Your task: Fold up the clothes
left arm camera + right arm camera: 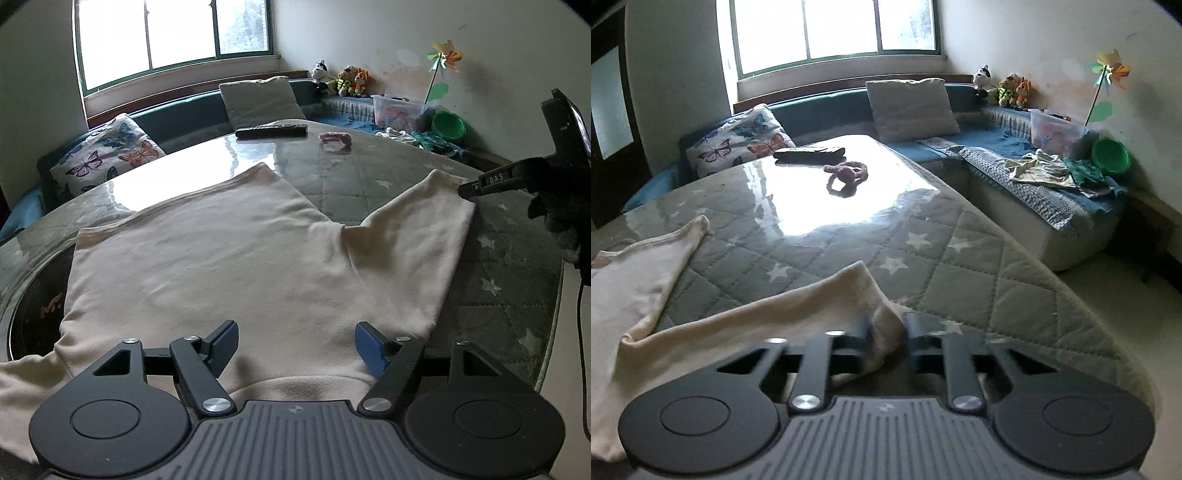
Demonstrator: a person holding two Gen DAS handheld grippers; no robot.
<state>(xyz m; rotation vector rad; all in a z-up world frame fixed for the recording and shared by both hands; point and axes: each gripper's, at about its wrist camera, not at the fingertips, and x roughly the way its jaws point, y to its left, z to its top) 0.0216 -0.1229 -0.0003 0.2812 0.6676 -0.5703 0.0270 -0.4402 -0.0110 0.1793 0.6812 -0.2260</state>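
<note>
Both wrist views low, windowward

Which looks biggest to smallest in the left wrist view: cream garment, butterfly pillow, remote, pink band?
1. Cream garment
2. Butterfly pillow
3. Remote
4. Pink band

The garment lies nearest the camera, which inflates it.

The quilted worktop (960, 280) lies bare between the cream garment's (221, 258) two legs and along its right edge. Farther back, a black remote (809, 153) and a pink band (847, 175) take up the glossy far end.
</note>
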